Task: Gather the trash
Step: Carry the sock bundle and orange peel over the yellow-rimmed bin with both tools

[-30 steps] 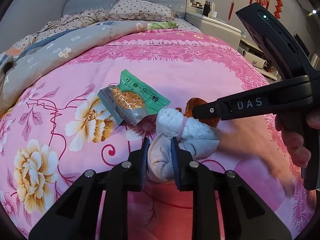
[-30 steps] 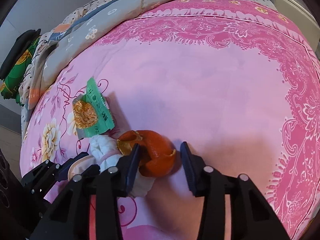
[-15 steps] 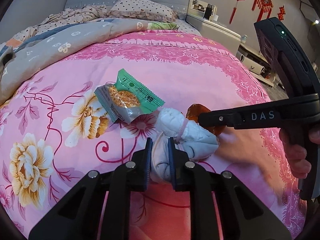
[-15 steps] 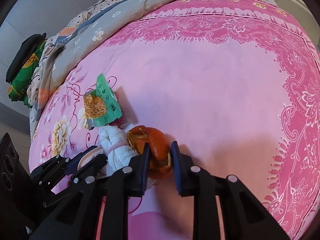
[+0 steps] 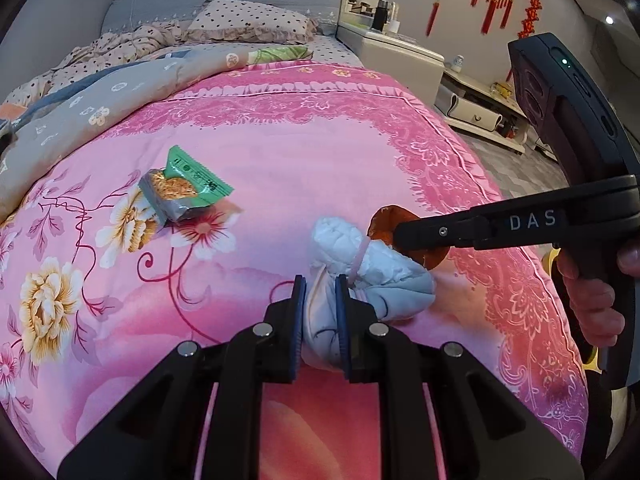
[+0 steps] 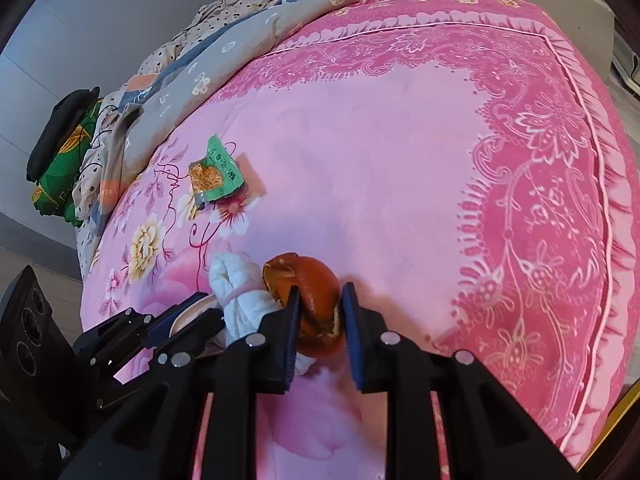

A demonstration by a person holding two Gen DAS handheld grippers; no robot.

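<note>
With the left hand-held gripper (image 5: 320, 312) clamped on the tissue wad (image 5: 360, 264) and the right (image 6: 318, 312) on the peel (image 6: 308, 288), only the wrapper (image 5: 184, 188) remains on the bed (image 5: 300, 152).

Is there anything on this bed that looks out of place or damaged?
Yes. A torn-open green snack wrapper lies on the pink floral bedspread, litter on bedding. A rolled white bundle is clamped in the left tool, and an orange peel in the right tool.
</note>
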